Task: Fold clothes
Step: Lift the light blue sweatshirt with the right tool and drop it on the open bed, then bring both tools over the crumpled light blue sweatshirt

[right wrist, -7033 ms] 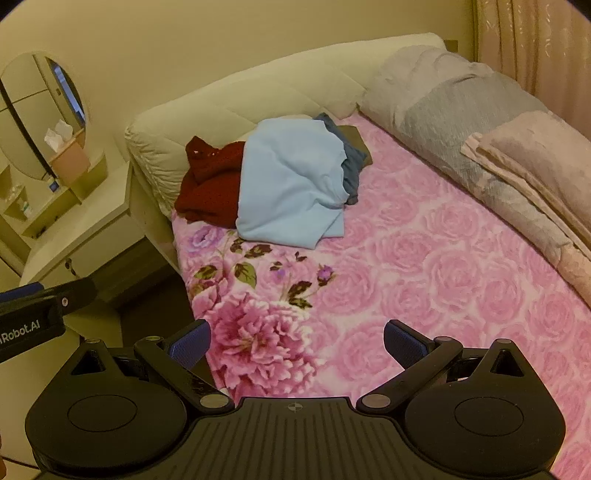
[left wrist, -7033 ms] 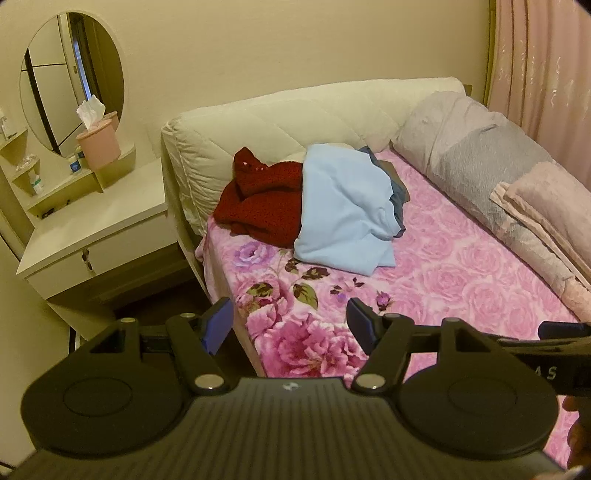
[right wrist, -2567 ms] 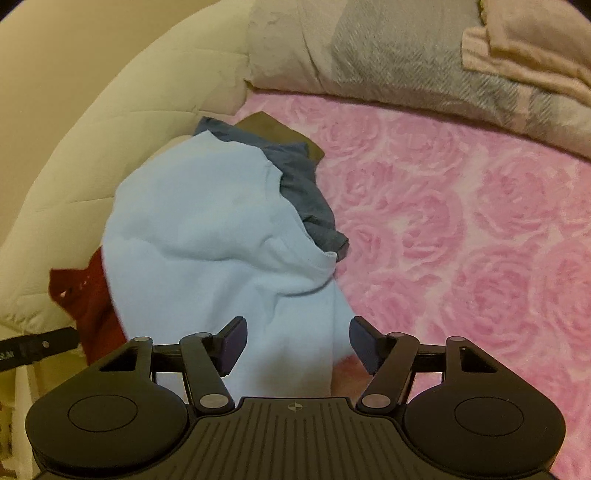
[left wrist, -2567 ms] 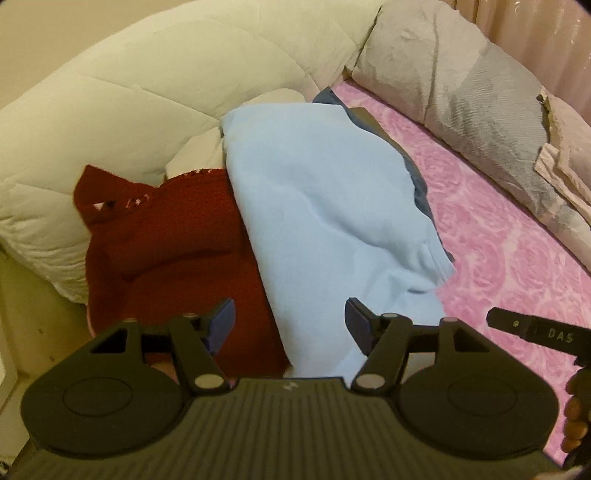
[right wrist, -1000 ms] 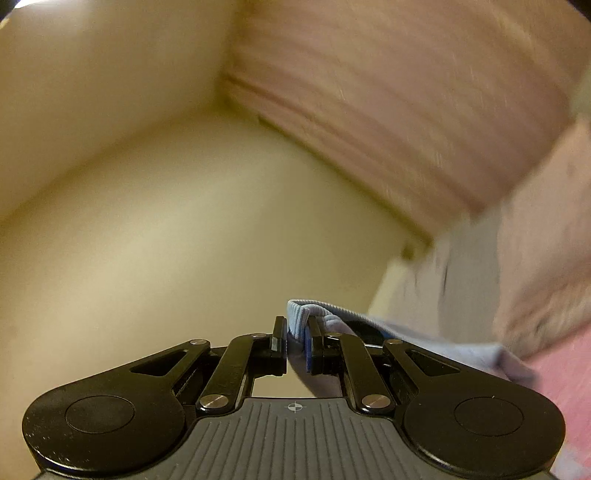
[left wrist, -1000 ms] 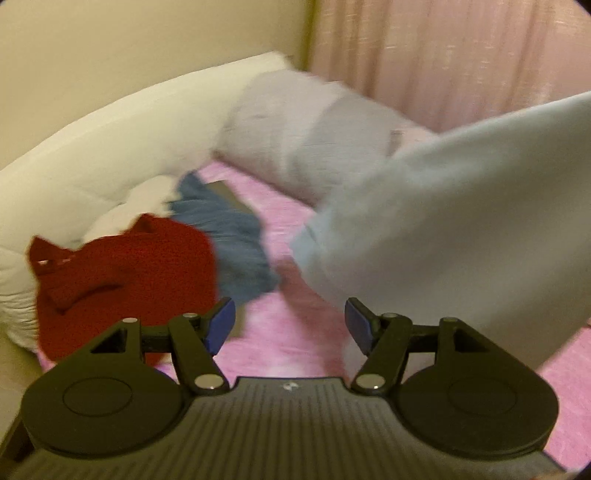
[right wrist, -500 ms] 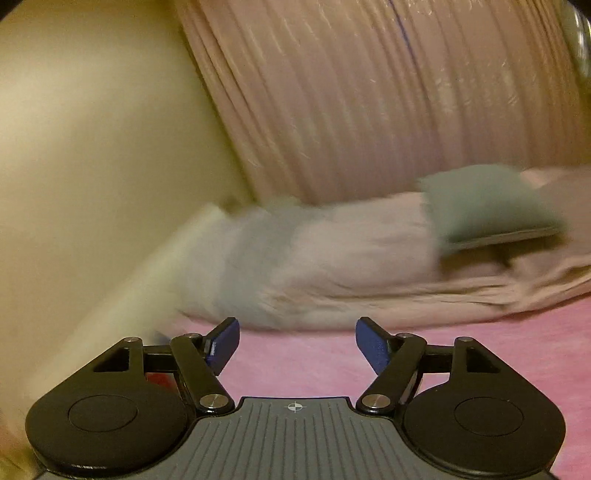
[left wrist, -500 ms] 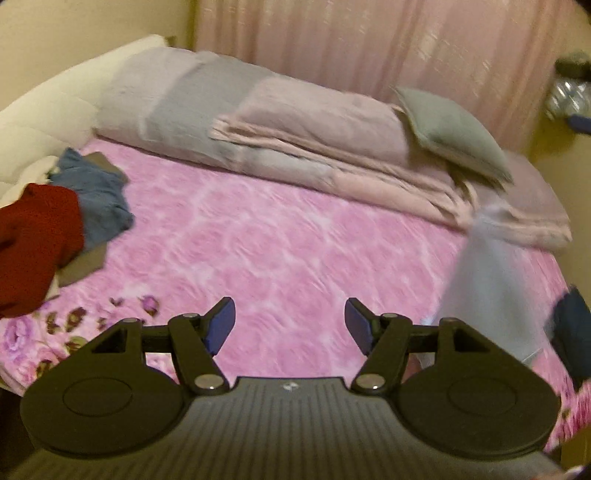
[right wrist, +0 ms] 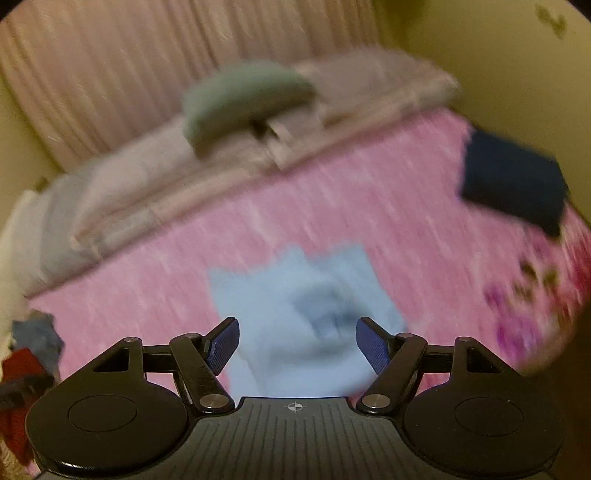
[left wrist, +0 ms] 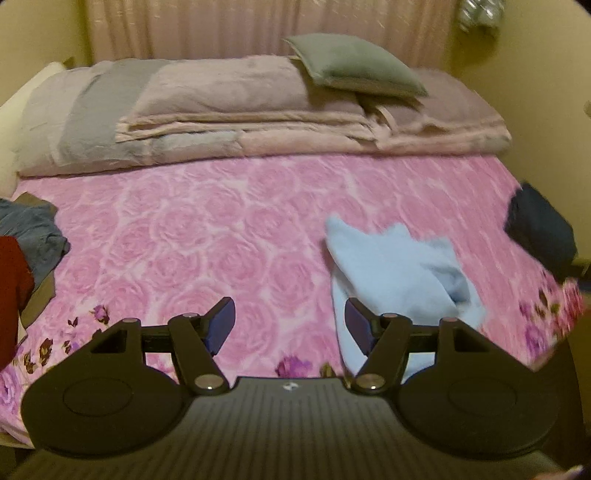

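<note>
Crumpled light-blue fleece garment lies in a loose heap on the pink rose-print bedspread, near edge of bed, right of centre, unfolded, folds bunched up. Left gripper angled down over the bedspread, jaws wide, nothing between them; garment just right of its right finger. Right gripper angled down directly over the garment, jaws wide, pads not pressing the cloth; this view motion-blurred. Dark navy folded cloth at far right bed edge. Pile of dark red knit and grey-blue clothes at left edge. Folded pinkish-grey quilts and grey-green pillow along the far side, pink curtain behind.
</note>
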A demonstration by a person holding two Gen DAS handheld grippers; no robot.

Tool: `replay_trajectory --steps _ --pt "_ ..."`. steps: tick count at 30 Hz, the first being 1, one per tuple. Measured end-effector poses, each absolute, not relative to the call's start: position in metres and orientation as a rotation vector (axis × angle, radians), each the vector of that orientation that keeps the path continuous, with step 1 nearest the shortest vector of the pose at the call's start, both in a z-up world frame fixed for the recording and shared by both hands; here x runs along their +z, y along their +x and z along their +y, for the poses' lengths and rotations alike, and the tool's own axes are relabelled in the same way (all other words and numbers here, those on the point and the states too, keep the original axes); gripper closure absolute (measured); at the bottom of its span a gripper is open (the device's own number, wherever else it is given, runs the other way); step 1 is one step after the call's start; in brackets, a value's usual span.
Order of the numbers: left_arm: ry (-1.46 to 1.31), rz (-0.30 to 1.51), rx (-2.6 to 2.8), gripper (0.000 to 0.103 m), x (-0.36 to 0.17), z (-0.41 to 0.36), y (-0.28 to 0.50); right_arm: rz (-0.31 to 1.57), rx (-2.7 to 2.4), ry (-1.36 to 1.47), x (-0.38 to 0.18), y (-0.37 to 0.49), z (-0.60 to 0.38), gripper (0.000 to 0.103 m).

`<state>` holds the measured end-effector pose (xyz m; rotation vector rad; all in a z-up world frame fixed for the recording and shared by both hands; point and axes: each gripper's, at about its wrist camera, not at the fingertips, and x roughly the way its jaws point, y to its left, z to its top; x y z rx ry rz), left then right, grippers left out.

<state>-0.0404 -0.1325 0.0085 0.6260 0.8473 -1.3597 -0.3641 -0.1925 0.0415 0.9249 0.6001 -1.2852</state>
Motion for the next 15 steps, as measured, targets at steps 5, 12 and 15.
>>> replay_trajectory --steps 5,12,15 --pt "0.749 0.835 -1.354 0.040 -0.001 -0.110 -0.048 0.692 -1.299 1.018 0.004 -0.348 -0.148 0.030" --pt "0.836 0.814 -1.380 0.040 -0.011 -0.082 -0.055 0.771 -1.286 0.979 -0.033 -0.324 -0.084 0.030" --pt "0.844 0.813 -1.388 0.040 -0.011 -0.076 -0.056 0.777 -1.303 0.998 -0.045 -0.327 -0.074 0.030"
